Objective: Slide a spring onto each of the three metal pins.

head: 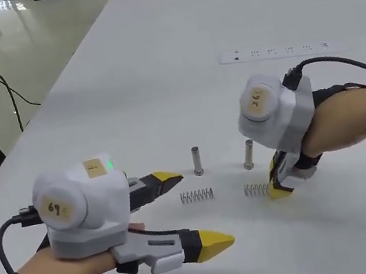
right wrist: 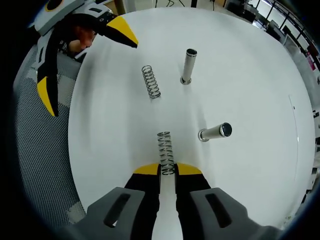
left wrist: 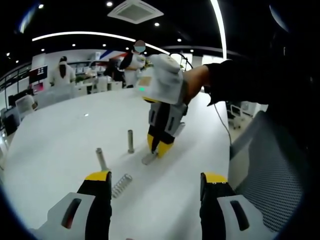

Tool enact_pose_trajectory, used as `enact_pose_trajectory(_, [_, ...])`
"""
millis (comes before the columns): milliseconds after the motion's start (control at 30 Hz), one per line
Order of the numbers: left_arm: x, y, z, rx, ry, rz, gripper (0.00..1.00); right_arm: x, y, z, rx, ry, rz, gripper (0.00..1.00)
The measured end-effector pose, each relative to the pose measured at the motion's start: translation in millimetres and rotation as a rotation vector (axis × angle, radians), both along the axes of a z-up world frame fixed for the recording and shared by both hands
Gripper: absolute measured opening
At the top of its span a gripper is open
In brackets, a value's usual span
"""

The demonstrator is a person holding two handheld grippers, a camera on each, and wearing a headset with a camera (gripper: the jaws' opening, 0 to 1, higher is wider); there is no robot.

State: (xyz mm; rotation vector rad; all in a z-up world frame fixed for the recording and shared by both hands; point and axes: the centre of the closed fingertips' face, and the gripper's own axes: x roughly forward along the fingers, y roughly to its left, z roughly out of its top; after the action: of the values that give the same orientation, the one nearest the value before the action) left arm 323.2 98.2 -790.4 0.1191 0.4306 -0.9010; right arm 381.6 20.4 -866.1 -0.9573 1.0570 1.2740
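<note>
right gripper (head: 281,189): it's clamping down narrow on one end of a spring, with the yellow tips tilting down toward the table (head: 158,77) and a hand wrapping around the back of it

held spring (right wrist: 165,147): it's sticking straight out from between those jaws over the white top, just beside the right pin. I can't tell if it's resting on the surface or lifting off it

left gripper (head: 194,209): it's hanging low over the table with the jaws spreading wide, gripping nothing

loose spring (head: 197,195): it's lying flat on its side just ahead of the left gripper's yellow tips, in front of the left pin and not touching it

left pin (head: 196,161): it's standing upright on the table, bare

right pin (head: 248,154): it's also standing upright and bare, near the left pin but apart from it, with the right gripper hovering just beside it

power strip (head: 274,52): it's lying flat way at the back of the table, well apart from the pins and springs
</note>
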Motion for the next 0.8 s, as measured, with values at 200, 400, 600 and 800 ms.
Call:
enact_pose_trajectory(200, [-0.8,-2.0,-0.4,0.003,0.001,-0.009,0.68,-2.3,-0.1,-0.6,-0.002,-0.027,0.018,0.07])
enact_pose_trajectory(400, [-1.3,-2.2,0.6,0.001,-0.003,-0.01,0.66,-4.2,0.4,-0.2,0.036,-0.064,0.082,0.07])
enact_pose_trajectory(600, [-4.1,-3.2,1.8,0.0,-0.007,-0.017,0.63,-10.9,-3.2,-0.2,0.06,-0.045,0.048,0.07])
enact_pose_trajectory(800, [-5.3,-5.1,2.9,-0.003,-0.011,-0.027,0.6,-18.9,-4.3,14.7,0.065,-0.038,0.079,0.07])
